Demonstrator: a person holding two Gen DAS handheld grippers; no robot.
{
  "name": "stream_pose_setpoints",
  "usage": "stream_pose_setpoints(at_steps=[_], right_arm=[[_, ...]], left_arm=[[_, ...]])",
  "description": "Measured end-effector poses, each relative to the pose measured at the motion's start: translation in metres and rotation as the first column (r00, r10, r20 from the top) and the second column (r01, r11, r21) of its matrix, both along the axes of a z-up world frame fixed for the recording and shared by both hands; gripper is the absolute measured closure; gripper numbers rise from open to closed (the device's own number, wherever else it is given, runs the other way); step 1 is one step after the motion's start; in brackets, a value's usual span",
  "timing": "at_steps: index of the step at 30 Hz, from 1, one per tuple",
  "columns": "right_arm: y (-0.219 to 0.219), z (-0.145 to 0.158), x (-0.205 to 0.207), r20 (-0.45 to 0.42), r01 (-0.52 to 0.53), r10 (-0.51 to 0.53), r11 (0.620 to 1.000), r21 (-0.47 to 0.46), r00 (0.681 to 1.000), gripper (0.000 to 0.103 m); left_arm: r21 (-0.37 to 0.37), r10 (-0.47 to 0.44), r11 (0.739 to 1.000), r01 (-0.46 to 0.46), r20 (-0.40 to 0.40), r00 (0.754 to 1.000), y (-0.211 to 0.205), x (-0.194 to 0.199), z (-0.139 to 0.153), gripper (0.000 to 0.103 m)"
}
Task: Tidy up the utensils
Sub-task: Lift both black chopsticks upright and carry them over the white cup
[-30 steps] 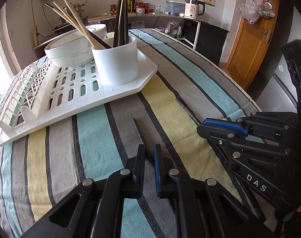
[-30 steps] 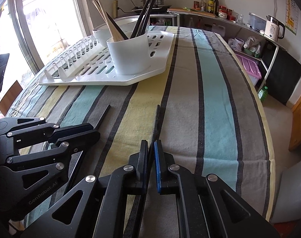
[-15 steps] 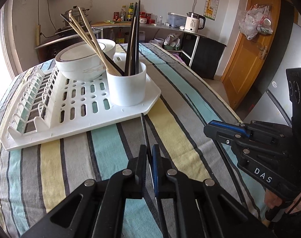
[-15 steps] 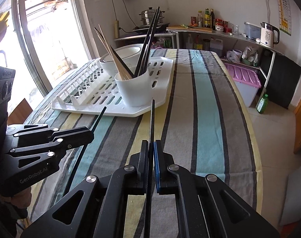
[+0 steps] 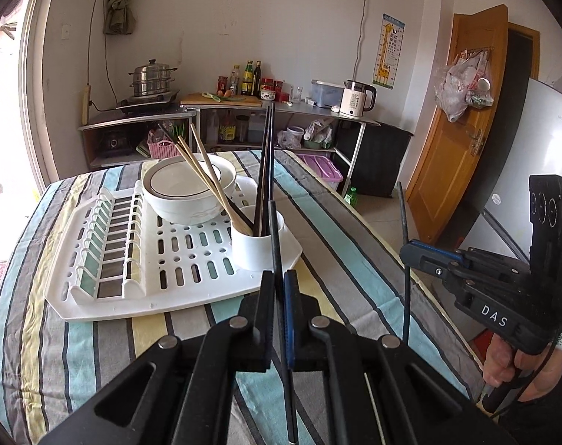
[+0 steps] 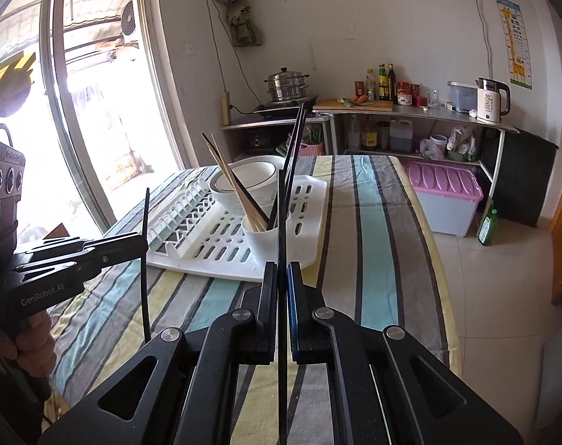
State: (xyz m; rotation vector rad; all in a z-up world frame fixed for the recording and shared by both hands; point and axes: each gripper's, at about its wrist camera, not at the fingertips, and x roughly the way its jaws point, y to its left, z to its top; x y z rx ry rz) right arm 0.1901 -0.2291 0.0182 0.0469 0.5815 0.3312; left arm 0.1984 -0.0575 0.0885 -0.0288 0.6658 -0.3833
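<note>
So from where I'm driving this, both grippers have a black chopstick each, up off the striped tabletop [image 5: 355, 244]. In the left wrist view the left gripper [image 5: 280, 289] has its fingers squeezed nearly together on a black chopstick [image 5: 275, 237] that runs straight up the lower middle of the frame, passing between the fingers and poking out past the tips, with its tail carrying on down toward the camera. The right wrist view looks the same: the right gripper [image 6: 280, 282] is clamped narrow on the other black chopstick [image 6: 281, 215], which stands almost vertical at center frame. Just above both tips in the pictures sits the white utensil cup [image 5: 257, 243], on the near right corner of the white drying rack [image 5: 106, 296], already stuffed with a few black and wooden chopsticks. A white bowl [image 5: 188, 194] sits behind the cup on the rack. Neither held stick is touching the cup as far as I can see.
</note>
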Motion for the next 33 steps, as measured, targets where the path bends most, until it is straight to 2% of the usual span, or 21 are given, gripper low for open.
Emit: stream_pose_setpoints(at_steps=[11, 16, 26, 33], right_arm=[[0.0, 0.013, -0.034, 0.063, 0.009, -0.009, 1.0, 0.003, 0.998, 0.098], [-0.002, 0.016, -0.041, 0.076, 0.019, -0.019, 1.0, 0.007, 0.997, 0.098], [-0.003, 0.032, -0.039, 0.121, 0.029, -0.031, 0.999, 0.022, 0.992, 0.098], [0.003, 0.048, -0.025, 0.154, 0.026, -0.029, 0.999, 0.019, 0.988, 0.098]], left_arm=[[-0.039, -0.003, 0.999, 0.006, 0.072, 0.997, 0.021, -0.039, 0.014, 0.098], [-0.045, -0.004, 0.999, 0.007, 0.077, 0.997, 0.026, -0.048, 0.017, 0.098], [-0.047, -0.004, 0.999, 0.008, 0.086, 0.996, 0.027, -0.039, 0.028, 0.099], [-0.043, -0.01, 0.999, 0.014, 0.088, 0.996, 0.021, -0.015, 0.043, 0.099]])
